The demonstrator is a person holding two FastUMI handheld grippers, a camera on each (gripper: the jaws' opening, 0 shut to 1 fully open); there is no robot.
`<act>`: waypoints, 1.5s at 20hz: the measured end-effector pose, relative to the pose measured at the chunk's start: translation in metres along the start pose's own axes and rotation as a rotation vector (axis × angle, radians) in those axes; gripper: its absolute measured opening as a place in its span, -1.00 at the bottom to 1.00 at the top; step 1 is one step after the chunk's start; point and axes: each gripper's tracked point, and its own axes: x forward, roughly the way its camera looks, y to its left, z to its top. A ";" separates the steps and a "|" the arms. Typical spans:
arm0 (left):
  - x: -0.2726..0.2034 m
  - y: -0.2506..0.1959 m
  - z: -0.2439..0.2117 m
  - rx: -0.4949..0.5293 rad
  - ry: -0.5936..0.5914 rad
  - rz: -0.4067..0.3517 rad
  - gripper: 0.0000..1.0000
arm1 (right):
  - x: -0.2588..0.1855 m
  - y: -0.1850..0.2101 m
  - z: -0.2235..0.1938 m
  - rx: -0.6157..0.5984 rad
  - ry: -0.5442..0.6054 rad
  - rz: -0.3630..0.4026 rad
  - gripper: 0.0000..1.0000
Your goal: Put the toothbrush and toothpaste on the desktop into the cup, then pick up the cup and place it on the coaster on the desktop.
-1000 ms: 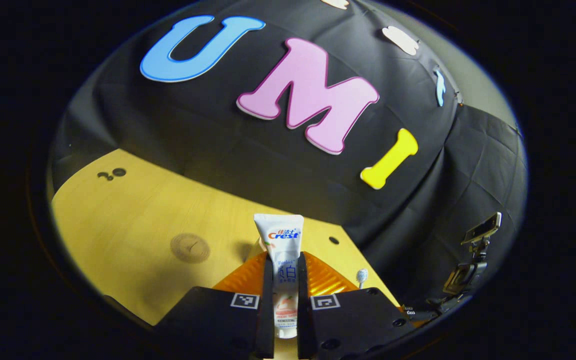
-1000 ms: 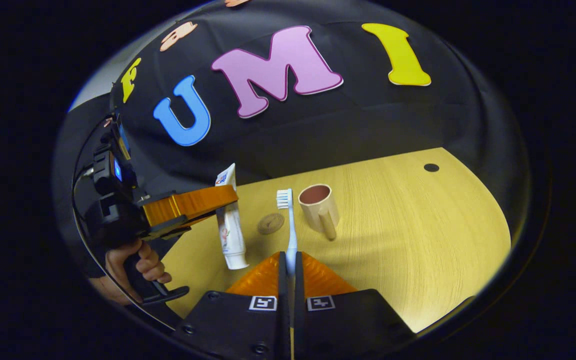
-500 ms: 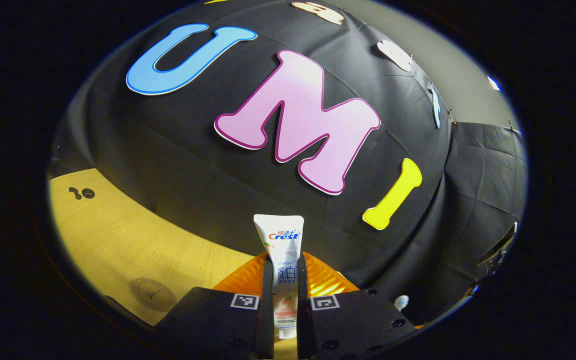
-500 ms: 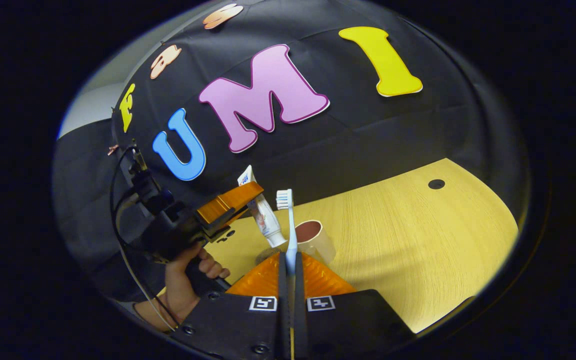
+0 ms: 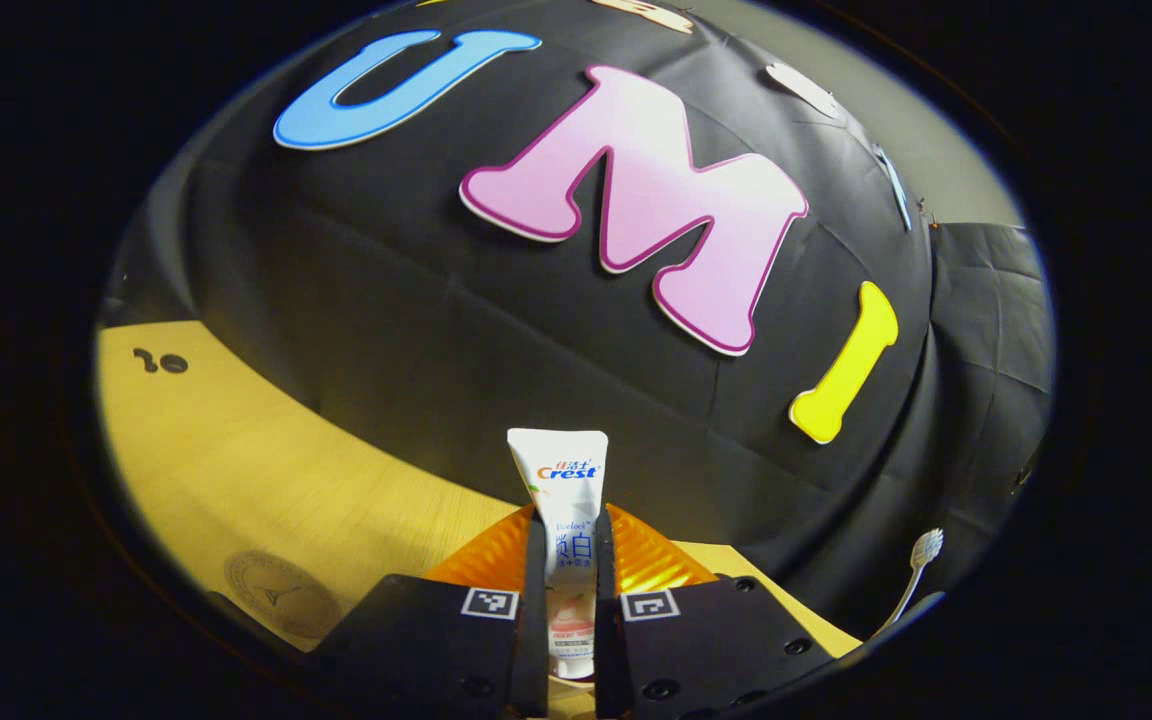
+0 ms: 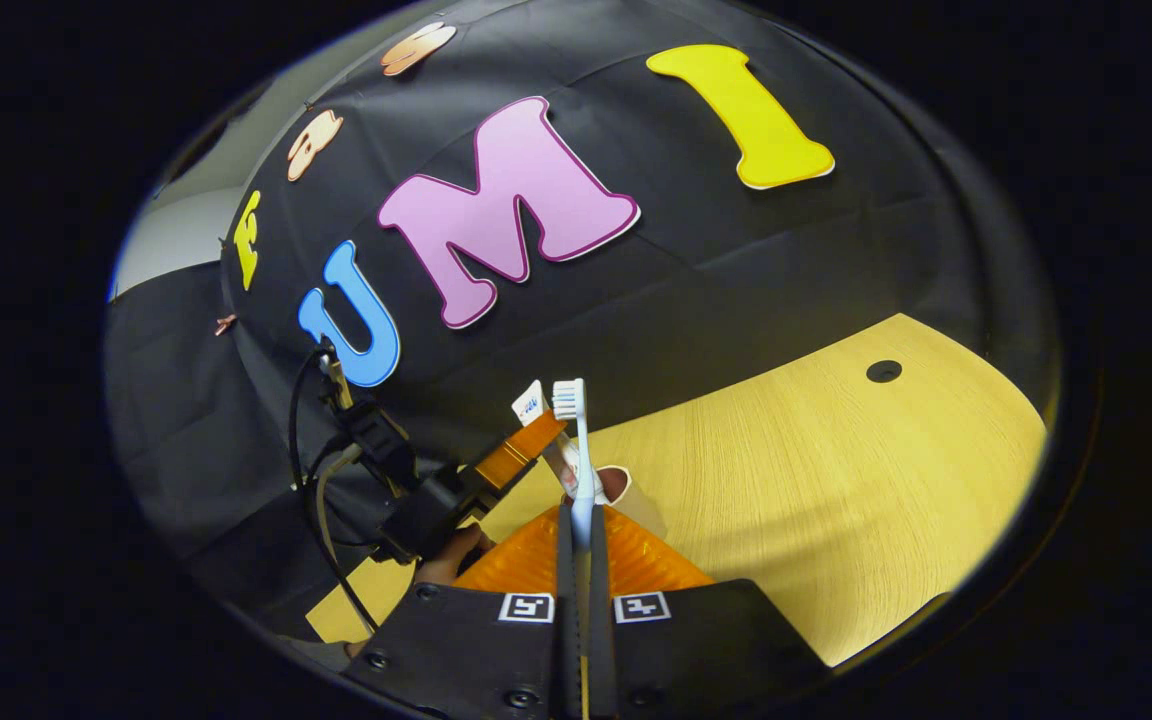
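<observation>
Surface (image 6: 836,480) at lower right; cup (image 6: 624,486) low centre. Left tool (image 5: 568,580) clenched on upright toothpaste (image 5: 558,480); right tool (image 6: 581,560) clenched on toothbrush (image 6: 576,440). Step: loading the cup; next, lowering both in. Coaster (image 5: 271,600) lower left.

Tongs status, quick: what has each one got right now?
Left tongs: closed on the toothpaste, tube upright between the fingers.
Right tongs: closed on the toothbrush, bristle end up, above the cup.
</observation>
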 end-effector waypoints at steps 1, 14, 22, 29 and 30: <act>0.001 0.002 -0.003 -0.007 0.002 0.003 -0.54 | 0.001 -0.003 0.001 0.005 -0.003 -0.001 -0.86; -0.012 0.004 -0.039 -0.100 0.063 -0.033 -0.48 | 0.048 -0.007 0.053 0.038 -0.135 0.011 -0.86; -0.026 0.009 -0.029 -0.184 0.047 -0.045 -0.02 | 0.095 -0.004 0.066 0.103 -0.195 0.022 -0.87; -0.049 0.004 -0.014 -0.128 0.049 -0.067 0.07 | 0.135 -0.016 0.057 0.139 -0.209 -0.011 -0.87; -0.052 0.005 -0.011 -0.124 0.037 -0.061 0.07 | 0.138 -0.018 0.055 0.128 -0.206 -0.017 -0.86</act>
